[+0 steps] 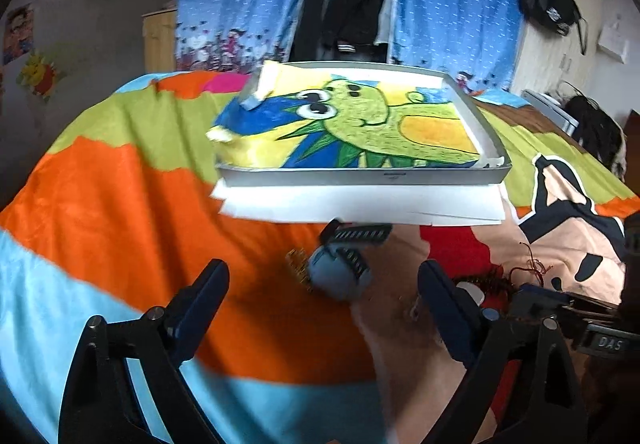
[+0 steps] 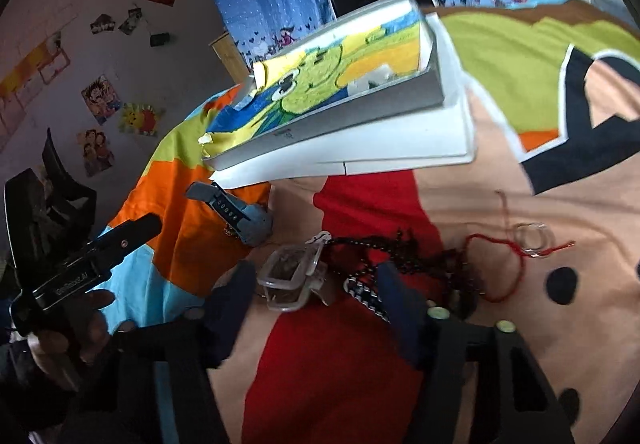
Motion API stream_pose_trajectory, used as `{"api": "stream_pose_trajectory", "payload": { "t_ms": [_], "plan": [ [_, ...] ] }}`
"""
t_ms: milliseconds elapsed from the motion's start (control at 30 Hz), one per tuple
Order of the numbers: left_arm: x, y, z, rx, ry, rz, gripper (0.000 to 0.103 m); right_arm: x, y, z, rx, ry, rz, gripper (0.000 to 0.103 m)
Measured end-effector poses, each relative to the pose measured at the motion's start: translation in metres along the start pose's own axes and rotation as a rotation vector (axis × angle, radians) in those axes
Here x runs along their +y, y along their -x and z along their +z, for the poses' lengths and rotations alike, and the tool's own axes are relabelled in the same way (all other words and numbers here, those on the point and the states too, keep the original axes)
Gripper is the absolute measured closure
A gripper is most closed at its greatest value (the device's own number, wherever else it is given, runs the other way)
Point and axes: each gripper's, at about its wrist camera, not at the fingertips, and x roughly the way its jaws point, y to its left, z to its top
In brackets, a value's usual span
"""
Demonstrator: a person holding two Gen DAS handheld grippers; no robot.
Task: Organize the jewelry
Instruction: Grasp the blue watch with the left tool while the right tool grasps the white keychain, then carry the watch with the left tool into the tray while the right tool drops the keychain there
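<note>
A blue watch (image 1: 340, 272) with a dark strap lies on the bedspread, between the wide-apart fingers of my left gripper (image 1: 322, 280), which touch nothing. Just left of the watch lies a thin gold chain (image 1: 298, 264). My right gripper (image 2: 316, 290) has its jaws half apart around a clear hair clip (image 2: 292, 276) and a black-and-white checkered piece (image 2: 364, 292); no firm grip shows. A black bead necklace (image 2: 400, 248) trails beyond its fingers. Farther right lie a red string bracelet (image 2: 504, 268) and a clear ring (image 2: 534, 238).
A shallow grey tray (image 1: 360, 176) lined with a dinosaur drawing rests on white paper sheets (image 1: 360, 205) just beyond the jewelry. Everything lies on a colourful bedspread (image 1: 120, 203). A hand (image 2: 80, 324) holds the left gripper at the left. Blue curtains (image 1: 240, 3) hang behind.
</note>
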Motion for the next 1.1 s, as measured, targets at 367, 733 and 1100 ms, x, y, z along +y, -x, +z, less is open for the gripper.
{"api": "stream_pose_trajectory", "payload": {
  "t_ms": [367, 733, 1100],
  "plan": [
    [0.007, -0.055, 0.012, 0.082, -0.055, -0.044, 0.071, -0.021, -0.049, 0.011, 0.133, -0.185, 0.067, 0.088],
    [0.01, -0.048, 0.013, 0.103, -0.027, -0.05, 0.095, -0.019, -0.039, 0.008, 0.132, -0.182, 0.129, 0.097],
    [-0.001, -0.006, 0.039, 0.035, -0.005, -0.058, 0.097, 0.005, -0.003, 0.03, -0.017, -0.087, 0.152, 0.097]
  ]
}}
